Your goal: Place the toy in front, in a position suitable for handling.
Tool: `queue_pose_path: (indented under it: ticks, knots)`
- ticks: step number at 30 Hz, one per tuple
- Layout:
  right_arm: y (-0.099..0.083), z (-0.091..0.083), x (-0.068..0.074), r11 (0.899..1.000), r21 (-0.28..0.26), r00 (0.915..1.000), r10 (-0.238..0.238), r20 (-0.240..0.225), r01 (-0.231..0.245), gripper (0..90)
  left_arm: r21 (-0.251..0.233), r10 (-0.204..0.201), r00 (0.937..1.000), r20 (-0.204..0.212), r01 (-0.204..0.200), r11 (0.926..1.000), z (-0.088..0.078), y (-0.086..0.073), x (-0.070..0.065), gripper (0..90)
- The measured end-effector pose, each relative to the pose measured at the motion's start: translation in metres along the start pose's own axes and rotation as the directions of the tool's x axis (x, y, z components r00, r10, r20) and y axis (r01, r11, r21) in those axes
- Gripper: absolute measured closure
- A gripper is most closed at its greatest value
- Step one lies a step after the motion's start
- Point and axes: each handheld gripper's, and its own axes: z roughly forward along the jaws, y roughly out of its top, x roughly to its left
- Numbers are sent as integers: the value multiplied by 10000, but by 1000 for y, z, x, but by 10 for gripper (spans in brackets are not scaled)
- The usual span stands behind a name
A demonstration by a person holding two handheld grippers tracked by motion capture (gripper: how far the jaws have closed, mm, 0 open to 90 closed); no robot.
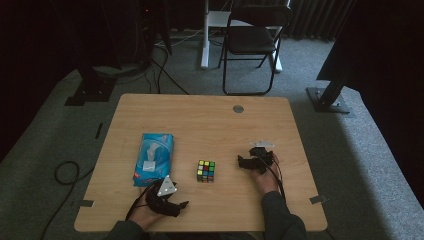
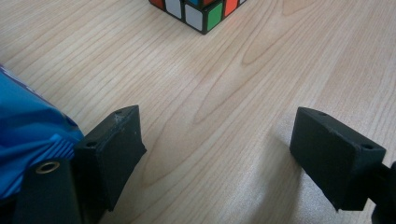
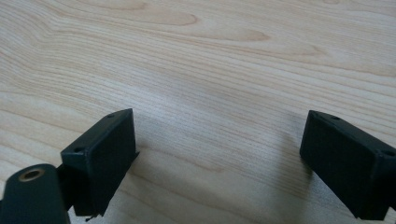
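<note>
Wooden worktop (image 1: 210, 120) lies mostly bare, with wide open room across its far half. A blue wipes pack (image 1: 154, 159) sits toward the left edge. The colourful cube (image 1: 205, 171) stands mid-worktop, nearer the near edge, apart from everything. Left tongs (image 1: 179, 206) rest by the near edge, right tongs (image 1: 241, 162) toward the right edge; both have jaws apart, holding nothing.

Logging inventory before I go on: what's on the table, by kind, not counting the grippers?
Puzzle cube: 1
Blue wipes pack: 1
Total: 2
</note>
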Motion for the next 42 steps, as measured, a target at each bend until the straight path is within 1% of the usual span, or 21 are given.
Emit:
queue_pose_path:
  ticks: [5,13,15,16,17,22,24,26,28,29,30,31,32,33,34,35,36,37,38,39,42]
  knots:
    - [-2,-2,0,10000,-51,10000,-74,-41,74,125,15,50,10000,50,-50,10000,1,1,0,171]
    - [-6,-6,1,9992,-28,9984,-403,-404,402,115,19,44,10000,26,-44,10000,2,2,-1,174]
    - [-5,-6,1,9991,3,9981,-434,-443,435,122,8,0,10000,-9,0,10000,2,2,-2,175]
    - [-4,-9,1,9977,261,9962,-612,-624,629,130,13,5,10000,-9,-5,10000,2,2,-2,186]
    - [-4,-9,1,9977,261,9962,-612,-624,629,130,13,11,10000,-4,-11,10000,2,2,-2,186]
    - [-4,-10,5,9943,295,9902,-990,-989,1024,163,77,-19,10000,-25,19,10000,0,4,-2,268]
    - [-4,-11,6,9946,333,9904,-948,-1002,986,177,104,10,10000,-13,-10,9999,-1,4,-2,300]
    - [-4,-12,8,9936,315,9886,-1046,-1081,1086,199,142,-1,10000,-79,2,9999,-1,5,-3,311]
    - [-5,-15,10,9922,255,9849,-1181,-1265,1223,225,157,46,9999,-157,-44,9999,-1,7,-3,346]
    - [-5,-18,13,9908,56,9809,-1332,-1418,1354,254,124,-24,9999,-159,26,9999,-1,8,-3,370]
    - [-5,-18,13,9908,56,9809,-1332,-1418,1354,254,126,-91,9998,-152,93,9999,0,10,-4,370]
    - [-4,-24,17,9885,-132,9751,-1507,-1625,1506,279,67,-106,9998,-147,107,9999,1,13,-5,411]
    - [-4,-24,17,9885,-132,9751,-1507,-1625,1506,279,-4,-81,9999,-121,81,10000,2,15,-5,411]
    - [-5,-28,21,9848,-339,9689,-1736,-1763,1702,294,-44,5,9999,-172,-6,10000,4,19,-6,409]
    - [-5,-28,21,9848,-339,9689,-1736,-1763,1702,294,-121,33,9997,-235,-35,9999,5,23,-7,409]
    - [-5,-31,26,9802,-533,9627,-1974,-1849,1908,300,-233,43,9996,-274,-49,9997,7,27,-7,406]
    - [-4,-33,28,9780,-651,9598,-2071,-1895,1982,309,-315,17,9994,-346,-28,9995,9,31,-7,405]
    - [-4,-33,28,9780,-651,9598,-2071,-1895,1982,309,-327,-14,9991,-431,0,9995,11,33,-7,405]
    - [-4,-36,31,9752,-857,9546,-2178,-2034,2042,317,-430,-36,9979,-653,8,9991,18,40,-5,415]
    - [-4,-36,31,9752,-857,9546,-2178,-2034,2042,317,-430,-36,9979,-653,8,9991,18,40,-5,425]
    - [-4,-38,35,9713,-1008,9451,-2335,-2286,2156,317,-333,-136,9966,-816,109,9994,28,46,-5,427]
